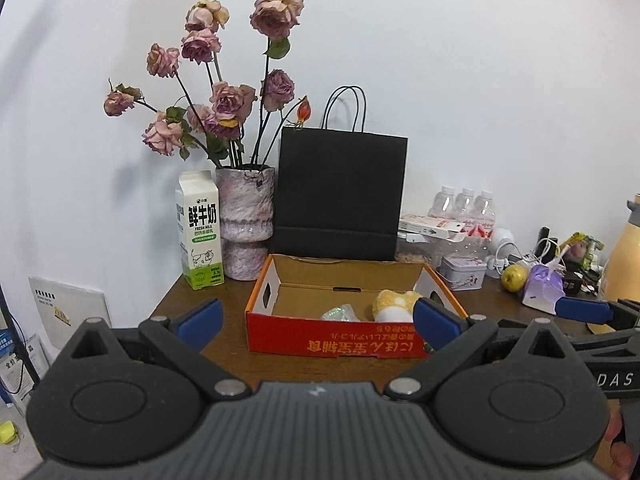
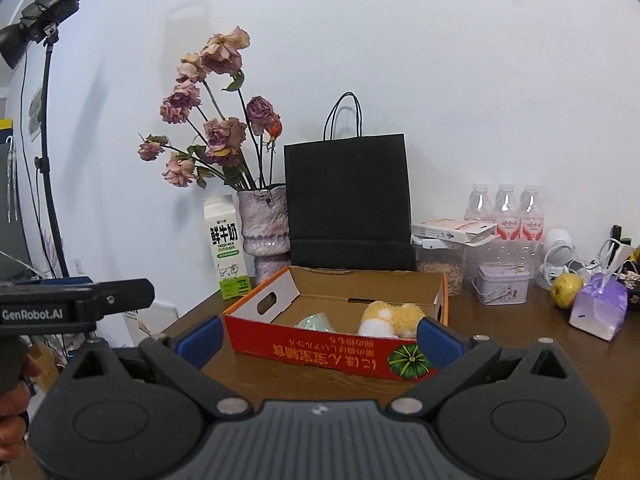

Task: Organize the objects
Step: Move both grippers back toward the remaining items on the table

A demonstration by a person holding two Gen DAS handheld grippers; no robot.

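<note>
So the main thing here is the red cardboard tray box (image 1: 332, 344), open on top, brown inside, orange rim, upside-down print along its near wall and a green pumpkin picture at the near right corner. It sits mid-desk, just in front of the black paper bag (image 1: 340, 196). Inside it: a fluffy yellow-and-white plush (image 2: 390, 316) toward the right, and a pale greenish crinkly thing (image 2: 316, 322) left of it, can't tell what.

Left hand-held gripper (image 1: 318, 320) has its blue fingers spread wide, nothing between them; right hand-held gripper (image 2: 320, 334) same deal, spread and empty. Both hover near the box's front wall.

Bare brown desk (image 2: 500, 332) shows right of the box before the lilac gift box (image 2: 598, 310) and yellow-green fruit (image 2: 566, 290). Far left, milk carton (image 1: 200, 232) and vase of dried roses (image 1: 246, 220) sit by the desk's left edge.
</note>
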